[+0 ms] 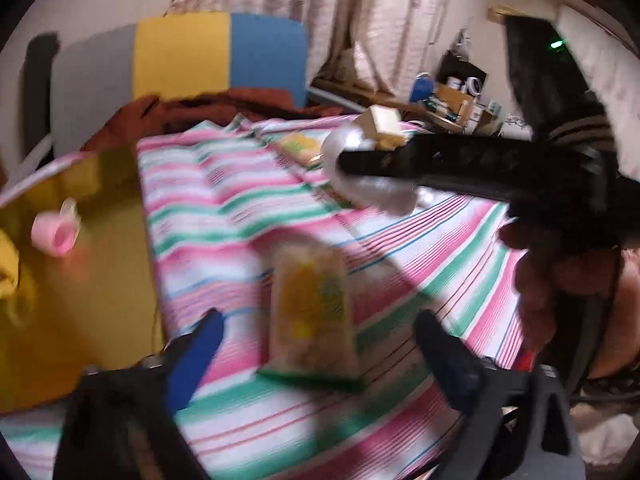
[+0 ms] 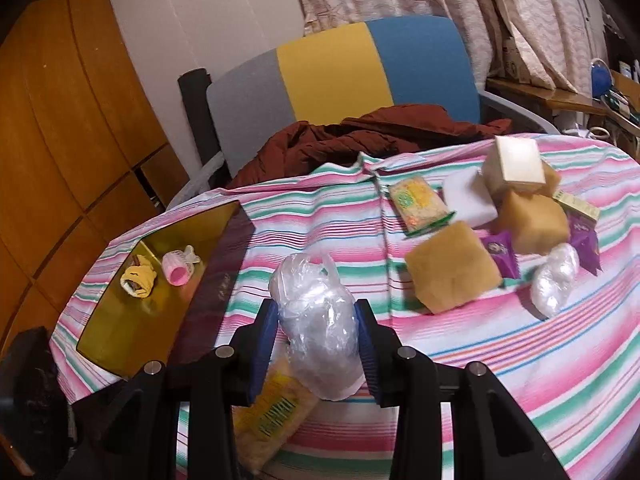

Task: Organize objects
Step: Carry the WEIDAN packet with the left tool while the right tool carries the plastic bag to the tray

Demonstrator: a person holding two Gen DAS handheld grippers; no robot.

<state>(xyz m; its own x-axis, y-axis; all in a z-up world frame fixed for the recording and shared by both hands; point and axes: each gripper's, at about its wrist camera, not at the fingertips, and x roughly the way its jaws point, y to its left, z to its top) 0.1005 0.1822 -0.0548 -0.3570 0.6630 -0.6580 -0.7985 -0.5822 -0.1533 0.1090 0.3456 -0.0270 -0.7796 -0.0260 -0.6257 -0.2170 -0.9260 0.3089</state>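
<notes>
My left gripper [image 1: 320, 360] stands open wide over the striped cloth. A yellow-green snack packet [image 1: 312, 312] lies between its blue fingers [image 1: 200, 352], and neither pad touches it. My right gripper [image 2: 318, 332] is shut on a crumpled clear plastic bag [image 2: 316, 320], held above the cloth. The same snack packet [image 2: 272, 412] lies just below that bag. In the left wrist view the right gripper [image 1: 348, 160] reaches in from the right with the clear bag [image 1: 372, 188]. A gold tray [image 2: 120, 320] at the left holds a pink roller [image 2: 176, 268] and a yellow bundle [image 2: 138, 278].
At the far right lie tan blocks [image 2: 452, 268], a white block [image 2: 468, 200], a cream box [image 2: 516, 164], purple sachets [image 2: 500, 252], a second snack packet [image 2: 420, 204] and another clear bag [image 2: 556, 280]. Behind the table stands a chair [image 2: 332, 72] with a brown jacket [image 2: 360, 132].
</notes>
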